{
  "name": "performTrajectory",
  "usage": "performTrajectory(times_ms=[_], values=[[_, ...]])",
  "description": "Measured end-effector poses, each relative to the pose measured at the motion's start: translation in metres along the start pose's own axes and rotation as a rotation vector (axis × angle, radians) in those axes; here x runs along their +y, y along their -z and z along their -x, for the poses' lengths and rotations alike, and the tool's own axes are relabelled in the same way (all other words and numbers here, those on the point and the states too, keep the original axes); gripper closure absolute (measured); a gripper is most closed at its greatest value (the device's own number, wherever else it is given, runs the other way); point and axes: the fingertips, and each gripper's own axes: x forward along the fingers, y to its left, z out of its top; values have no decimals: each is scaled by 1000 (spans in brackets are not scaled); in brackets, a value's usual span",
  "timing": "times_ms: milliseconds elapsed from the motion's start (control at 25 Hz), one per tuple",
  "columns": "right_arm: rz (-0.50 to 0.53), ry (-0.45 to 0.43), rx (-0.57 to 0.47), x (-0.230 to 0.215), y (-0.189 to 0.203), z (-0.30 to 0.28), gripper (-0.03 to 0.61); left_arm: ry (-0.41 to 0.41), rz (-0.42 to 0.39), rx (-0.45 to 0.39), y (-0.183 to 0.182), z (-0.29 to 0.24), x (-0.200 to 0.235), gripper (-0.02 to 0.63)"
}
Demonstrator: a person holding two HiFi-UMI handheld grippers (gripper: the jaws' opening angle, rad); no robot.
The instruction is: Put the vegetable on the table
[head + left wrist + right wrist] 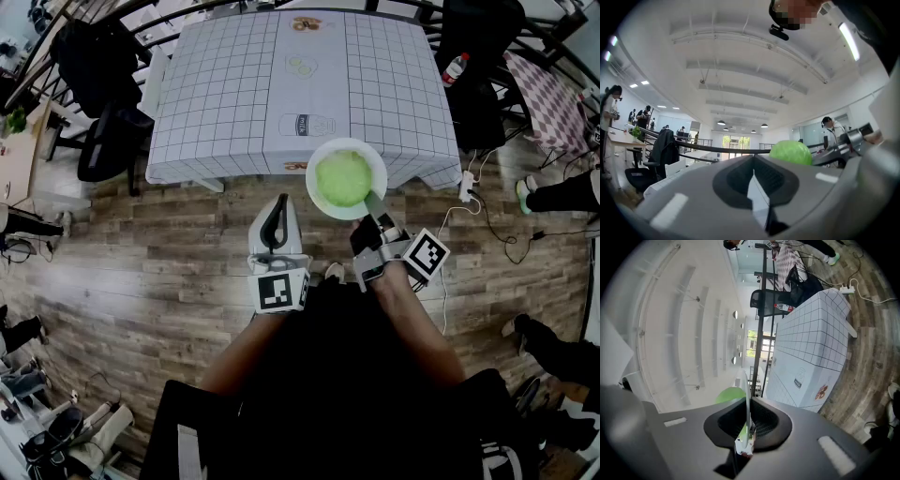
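Carrying step: the right gripper (374, 203) pinches the rim of the plate (319, 156) bearing the green vegetable (343, 178), short of the table (216, 94). The left gripper (278, 212) is closed, seemingly on nothing. Next, reach forward and lower the plate level.

From the wearer's head, one camera looks steeply down on the wooden floor (141, 244) and the checked counter (225, 94) ahead. The camera on the left tool (280, 201) tilts up at the ceiling (740, 61). The one on the right tool (374, 200), rolled sideways, faces the counter. All three catch the green vegetable (343, 178) on its plate (319, 155), close by.
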Motion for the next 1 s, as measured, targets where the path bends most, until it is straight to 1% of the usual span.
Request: performTrajectory(times_ms=[360, 480, 560, 680, 840, 920, 1000], values=[[2, 14, -35, -8, -7, 11, 552, 4, -9, -10, 2, 7, -16, 606], [12, 16, -40, -4, -4, 15, 552, 12, -13, -17, -4, 12, -19, 606], [9, 3, -45, -1, -9, 12, 554, 18, -12, -9, -5, 7, -24, 606], [-10, -5, -49, -7, -21, 8, 558, 17, -18, 6, 2, -5, -31, 606], [9, -7, -38, -9, -16, 16, 558, -6, -10, -36, -3, 8, -34, 606], [8, -12, -35, -5, -21, 19, 557, -14, -14, -55, -12, 8, -39, 606], [-1, -11, -29, -7, -32, 11, 557, -28, -22, -56, -14, -4, -41, 606]])
